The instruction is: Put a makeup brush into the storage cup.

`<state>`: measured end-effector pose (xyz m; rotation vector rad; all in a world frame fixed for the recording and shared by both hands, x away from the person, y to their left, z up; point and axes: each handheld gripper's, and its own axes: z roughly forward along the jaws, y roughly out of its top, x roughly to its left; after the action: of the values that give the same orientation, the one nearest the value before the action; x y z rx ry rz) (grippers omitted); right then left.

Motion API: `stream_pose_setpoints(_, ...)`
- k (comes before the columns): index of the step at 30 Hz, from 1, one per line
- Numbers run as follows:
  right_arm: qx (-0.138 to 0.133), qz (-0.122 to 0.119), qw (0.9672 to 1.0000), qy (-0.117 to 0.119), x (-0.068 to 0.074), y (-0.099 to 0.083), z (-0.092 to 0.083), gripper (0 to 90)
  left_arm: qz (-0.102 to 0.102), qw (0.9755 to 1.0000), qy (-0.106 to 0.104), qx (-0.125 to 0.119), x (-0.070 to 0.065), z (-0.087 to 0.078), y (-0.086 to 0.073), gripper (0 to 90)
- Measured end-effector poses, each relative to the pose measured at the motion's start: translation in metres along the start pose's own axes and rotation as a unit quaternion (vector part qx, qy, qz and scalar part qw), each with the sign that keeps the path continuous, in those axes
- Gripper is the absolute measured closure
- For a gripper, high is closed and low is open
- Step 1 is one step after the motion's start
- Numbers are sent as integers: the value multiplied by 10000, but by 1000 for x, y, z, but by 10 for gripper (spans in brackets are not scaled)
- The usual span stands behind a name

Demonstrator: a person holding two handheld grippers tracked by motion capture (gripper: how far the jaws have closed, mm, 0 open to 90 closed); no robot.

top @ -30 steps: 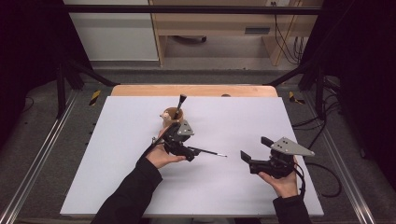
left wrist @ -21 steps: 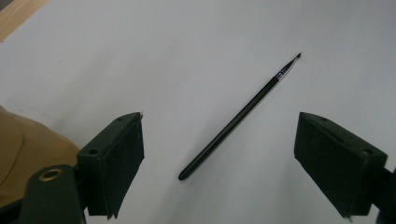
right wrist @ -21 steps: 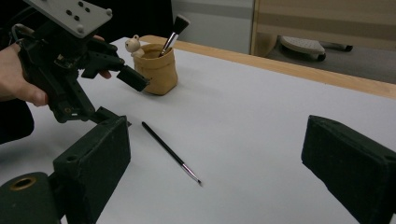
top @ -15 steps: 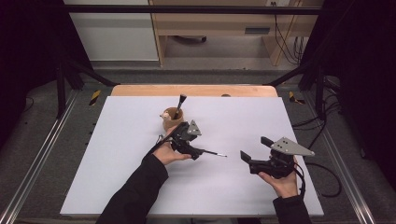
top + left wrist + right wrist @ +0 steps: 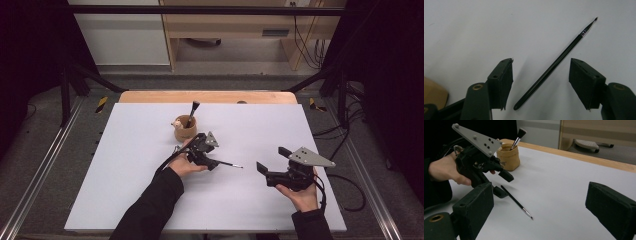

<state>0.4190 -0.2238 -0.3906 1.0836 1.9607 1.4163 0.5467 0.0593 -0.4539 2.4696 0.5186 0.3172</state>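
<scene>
left tool (image 5: 541, 82) lowered, closing around brush (image 5: 554, 65)

The left gripper (image 5: 212, 162), held in the person's left hand (image 5: 185, 164), tips low toward the counter (image 5: 125, 175), its fingers (image 5: 504, 80) part-spread and just closing. The right gripper (image 5: 270, 161), in the right hand (image 5: 302, 195), is held level with fingers wide apart.

Cup (image 5: 434, 91) cropped at picture's edge
</scene>
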Motion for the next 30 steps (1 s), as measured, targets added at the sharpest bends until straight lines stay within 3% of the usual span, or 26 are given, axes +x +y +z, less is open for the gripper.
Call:
stream_pose_setpoints(4, 11, -2, 10000, -1, 1, 0, 0, 86, 68, 9999, -47, 68, -3, 5, 0, 430)
stream_pose_setpoints(14, 29, -14, 10000, 9, 1, 0, 1, 87, -180, 9992, -320, 173, -1, 9, -1, 571)
stream_pose_setpoints(30, 43, -20, 10000, 0, 2, 0, 2, 87, -92, 9983, -305, 478, -9, 3, 0, 777)
